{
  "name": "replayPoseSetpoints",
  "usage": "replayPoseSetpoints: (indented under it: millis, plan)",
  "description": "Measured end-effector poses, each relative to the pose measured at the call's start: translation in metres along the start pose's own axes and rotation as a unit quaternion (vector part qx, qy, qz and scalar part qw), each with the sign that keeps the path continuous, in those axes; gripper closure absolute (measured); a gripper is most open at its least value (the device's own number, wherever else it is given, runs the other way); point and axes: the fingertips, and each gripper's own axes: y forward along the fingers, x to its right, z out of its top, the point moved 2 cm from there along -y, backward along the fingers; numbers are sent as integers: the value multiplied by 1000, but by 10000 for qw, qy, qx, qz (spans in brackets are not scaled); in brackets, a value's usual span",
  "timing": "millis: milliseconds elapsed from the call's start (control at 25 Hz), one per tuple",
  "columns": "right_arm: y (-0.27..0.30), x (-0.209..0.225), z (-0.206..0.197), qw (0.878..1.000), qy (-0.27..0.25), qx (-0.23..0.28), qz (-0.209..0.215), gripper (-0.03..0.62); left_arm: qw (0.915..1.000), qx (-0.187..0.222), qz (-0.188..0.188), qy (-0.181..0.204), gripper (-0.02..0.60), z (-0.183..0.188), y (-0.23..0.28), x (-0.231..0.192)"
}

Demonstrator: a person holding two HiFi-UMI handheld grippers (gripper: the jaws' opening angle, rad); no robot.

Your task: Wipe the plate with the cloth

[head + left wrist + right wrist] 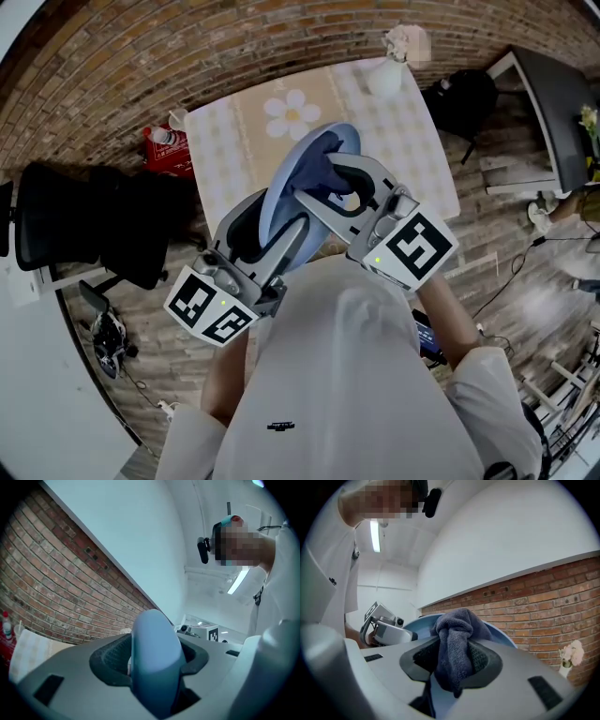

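Note:
I hold a pale blue plate (291, 202) up in the air, tilted on edge above the table. My left gripper (286, 246) is shut on the plate's lower rim; in the left gripper view the plate's edge (154, 658) fills the space between the jaws. My right gripper (323, 183) is shut on a dark blue cloth (319, 167), and the cloth presses against the plate's face. In the right gripper view the bunched cloth (457, 644) sits between the jaws with the plate (497, 634) just behind it.
Below is a small table (412, 141) with a checked cloth and a daisy print. A white vase of flowers (389, 66) stands at its far corner. A red crate with bottles (169, 150) and a black office chair (84, 225) stand at the left.

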Motion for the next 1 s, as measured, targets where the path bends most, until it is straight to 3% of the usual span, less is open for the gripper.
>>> replayPoseSetpoints:
  millis: [120, 360, 1000]
  plan:
    - [3, 0, 6, 9998, -16, 189, -12, 451, 10000, 87, 10, -30, 339, 2, 1, 0]
    - [2, 1, -4, 10000, -87, 17, 2, 451, 9995, 280, -6, -139, 339, 11, 2, -2]
    - [-9, 5, -78, 9945, 368, -980, -48, 451, 9940, 883, -84, -640, 337, 41, -3, -20]
